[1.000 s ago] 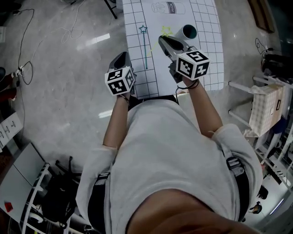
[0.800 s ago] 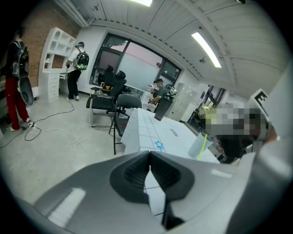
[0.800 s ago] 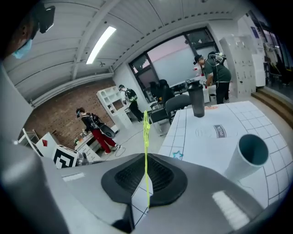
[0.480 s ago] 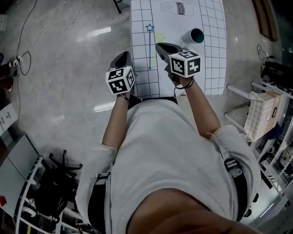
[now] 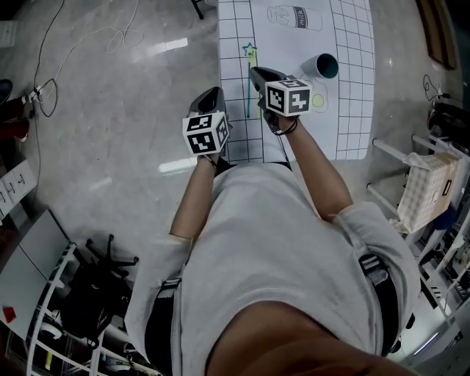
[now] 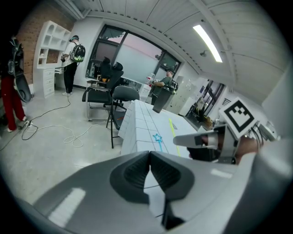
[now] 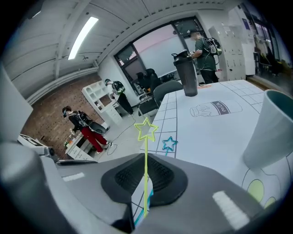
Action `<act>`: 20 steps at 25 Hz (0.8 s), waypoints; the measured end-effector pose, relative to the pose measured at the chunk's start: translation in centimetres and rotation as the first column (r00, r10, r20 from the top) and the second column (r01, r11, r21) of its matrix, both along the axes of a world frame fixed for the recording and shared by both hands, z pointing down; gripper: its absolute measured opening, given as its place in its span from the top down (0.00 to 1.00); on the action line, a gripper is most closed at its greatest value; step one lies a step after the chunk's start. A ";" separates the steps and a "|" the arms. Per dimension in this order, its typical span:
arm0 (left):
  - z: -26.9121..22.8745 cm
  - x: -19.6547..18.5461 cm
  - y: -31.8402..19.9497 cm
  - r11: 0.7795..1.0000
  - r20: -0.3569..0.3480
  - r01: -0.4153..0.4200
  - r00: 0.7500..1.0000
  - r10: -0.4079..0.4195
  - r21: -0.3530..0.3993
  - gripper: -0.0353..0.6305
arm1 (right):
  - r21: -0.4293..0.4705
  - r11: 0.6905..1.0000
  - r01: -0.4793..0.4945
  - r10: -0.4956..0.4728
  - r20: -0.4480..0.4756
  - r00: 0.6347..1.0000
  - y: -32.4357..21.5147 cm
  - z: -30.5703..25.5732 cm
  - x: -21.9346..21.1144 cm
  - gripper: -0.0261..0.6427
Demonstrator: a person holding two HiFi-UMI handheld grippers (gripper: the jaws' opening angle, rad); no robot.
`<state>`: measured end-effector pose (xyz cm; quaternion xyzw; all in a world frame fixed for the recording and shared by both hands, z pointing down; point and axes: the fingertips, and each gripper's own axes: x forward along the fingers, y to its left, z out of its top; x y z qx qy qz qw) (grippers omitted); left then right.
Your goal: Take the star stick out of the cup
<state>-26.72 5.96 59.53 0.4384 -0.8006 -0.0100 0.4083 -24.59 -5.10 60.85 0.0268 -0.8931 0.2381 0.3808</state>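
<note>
My right gripper [image 5: 255, 72] holds the thin yellow-green star stick [image 7: 146, 129] between its pads [image 7: 160, 176], and its jaws are opening slightly. The stick points forward out of the jaws, and its star [image 5: 250, 51] lies over the printed blue star outline [image 7: 169, 143] on the gridded mat. The teal-lined grey cup [image 5: 323, 66] stands to the right of that gripper, apart from the stick, and looms at the right edge of the right gripper view [image 7: 274, 132]. My left gripper [image 5: 213, 95] hangs at the table's left front edge, shut with nothing in it [image 6: 150, 171].
A white gridded mat [image 5: 352, 110] covers the narrow table, with a milk-bottle drawing [image 5: 294, 16] at the far end and a yellow circle [image 5: 318, 102] near the cup. A dark tumbler [image 7: 185, 73] stands at the far end. Chairs [image 6: 120, 98] and cables lie left of the table.
My right gripper has carried the star stick leftward, away from the cup, until its star sits over the blue outline. The left gripper stayed near the table's front edge.
</note>
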 end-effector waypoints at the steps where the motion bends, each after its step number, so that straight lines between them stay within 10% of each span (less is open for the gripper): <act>1: 0.1 0.2 0.1 1.000 -0.006 0.001 1.000 -0.001 -0.004 0.94 | -0.004 1.000 -0.008 0.008 -0.006 1.000 -0.1 0.4 -0.1 0.93; 20: 1.0 0.6 1.5 1.000 -0.034 -0.004 0.999 0.003 -0.020 0.94 | 0.062 0.998 -0.022 0.027 -0.076 0.997 -1.6 4.3 -1.3 0.87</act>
